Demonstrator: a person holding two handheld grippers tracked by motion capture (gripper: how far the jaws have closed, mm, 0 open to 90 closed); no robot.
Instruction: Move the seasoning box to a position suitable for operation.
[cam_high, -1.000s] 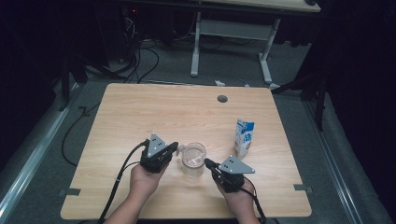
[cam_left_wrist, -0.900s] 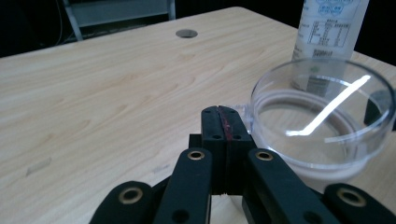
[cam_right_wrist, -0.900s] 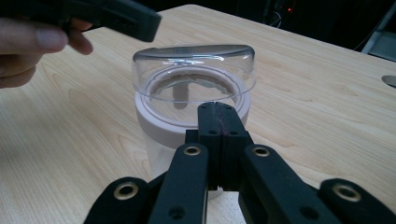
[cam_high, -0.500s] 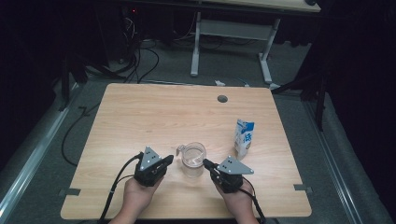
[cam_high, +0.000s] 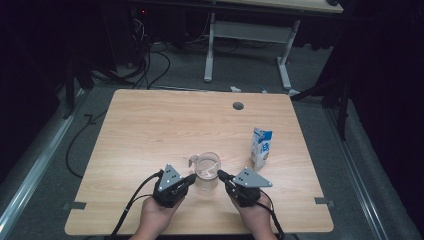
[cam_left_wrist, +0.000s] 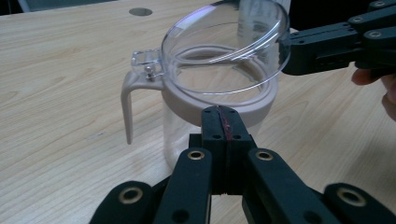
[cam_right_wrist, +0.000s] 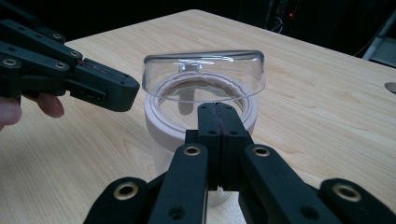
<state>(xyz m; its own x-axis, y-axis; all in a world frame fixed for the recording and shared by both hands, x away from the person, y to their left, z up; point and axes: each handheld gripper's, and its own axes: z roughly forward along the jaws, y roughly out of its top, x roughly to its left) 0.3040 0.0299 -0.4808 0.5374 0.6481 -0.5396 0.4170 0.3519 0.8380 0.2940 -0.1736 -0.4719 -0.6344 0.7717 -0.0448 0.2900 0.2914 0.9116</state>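
Pitcher, clear plastic with a pale collar and a hinged lid standing half raised, sits near the front edge of the wooden table, flanked by 2 handheld claws. Left gripper is clenched on nothing, its tip just short of the collar in its own view. Right gripper is likewise clamped empty, its tip close against the opposite side of the collar; whether either touches cannot be told. Judged from this, the work is at the approach stage, with the lid the likely target. The next move calls for one claw to steady the body while the other nudges the lid. A milk carton stands apart, to the right.
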